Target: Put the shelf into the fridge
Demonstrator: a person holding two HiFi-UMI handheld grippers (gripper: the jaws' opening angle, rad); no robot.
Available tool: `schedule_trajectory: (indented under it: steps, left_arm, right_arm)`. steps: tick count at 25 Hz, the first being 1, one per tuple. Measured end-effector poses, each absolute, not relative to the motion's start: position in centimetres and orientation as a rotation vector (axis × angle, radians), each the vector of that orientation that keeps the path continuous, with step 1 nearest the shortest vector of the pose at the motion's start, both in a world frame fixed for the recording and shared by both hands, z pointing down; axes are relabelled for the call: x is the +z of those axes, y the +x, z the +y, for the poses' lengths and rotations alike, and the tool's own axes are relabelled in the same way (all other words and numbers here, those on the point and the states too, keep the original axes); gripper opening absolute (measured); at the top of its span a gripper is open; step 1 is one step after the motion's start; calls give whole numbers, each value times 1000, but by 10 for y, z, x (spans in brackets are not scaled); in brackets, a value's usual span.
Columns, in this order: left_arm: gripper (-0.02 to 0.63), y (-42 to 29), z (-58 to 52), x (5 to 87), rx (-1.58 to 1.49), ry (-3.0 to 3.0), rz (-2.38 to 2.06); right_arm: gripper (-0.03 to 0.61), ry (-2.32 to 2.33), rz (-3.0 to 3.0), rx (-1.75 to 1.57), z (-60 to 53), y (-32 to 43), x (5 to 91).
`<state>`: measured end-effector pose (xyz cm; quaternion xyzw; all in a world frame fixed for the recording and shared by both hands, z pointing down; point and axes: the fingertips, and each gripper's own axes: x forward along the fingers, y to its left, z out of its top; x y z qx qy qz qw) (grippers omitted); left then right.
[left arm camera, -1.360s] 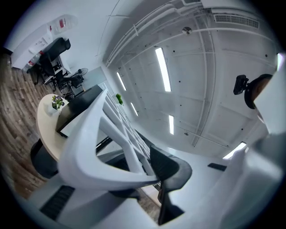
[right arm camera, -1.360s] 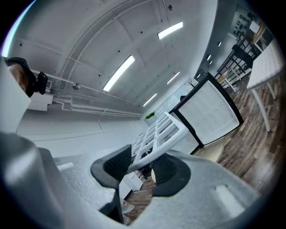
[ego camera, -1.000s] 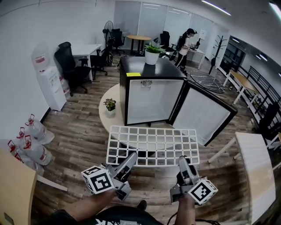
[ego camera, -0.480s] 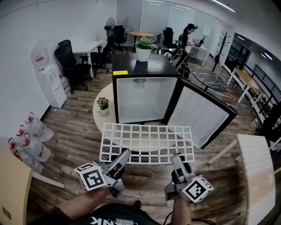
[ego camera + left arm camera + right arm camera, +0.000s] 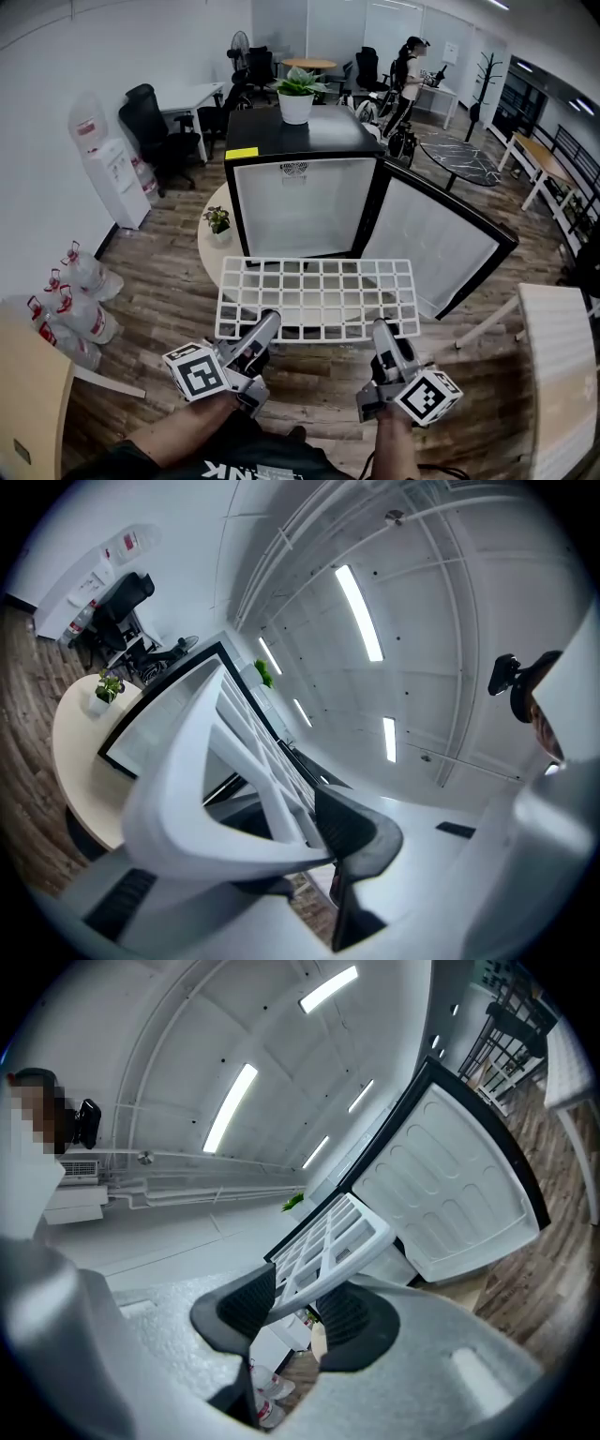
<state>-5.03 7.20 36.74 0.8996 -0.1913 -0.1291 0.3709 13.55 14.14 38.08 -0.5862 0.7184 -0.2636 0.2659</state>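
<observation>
You're in an open-plan office. Black swivel chair (image 5: 141, 108) at a white desk (image 5: 192, 97) on your left, more chairs round a round table (image 5: 309, 64) at the back. Water cooler (image 5: 112, 173) against the wall, spare bottles (image 5: 80, 305) on the wood floor (image 5: 159, 253) near it. Fan (image 5: 241, 45) and glass partitions (image 5: 333, 23) behind. Coat stand (image 5: 486, 70) on the right, a person (image 5: 410, 67) standing at the far end. Strip lights (image 5: 359, 611) in the ceiling.

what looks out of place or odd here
The shelf is out of place: it's outside the fridge, held level in the air before its open door by the left claw and right claw on its near edge. Water bottles lie heaped on the floor at left.
</observation>
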Motion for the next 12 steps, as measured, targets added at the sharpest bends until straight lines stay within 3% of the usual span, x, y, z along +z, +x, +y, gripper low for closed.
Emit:
schedule_trajectory:
  steps: [12]
  left_arm:
    - [87,-38,-16,371,-364,2290,-451]
  right_arm:
    - [132,-1590,1947,-717,56,147,378]
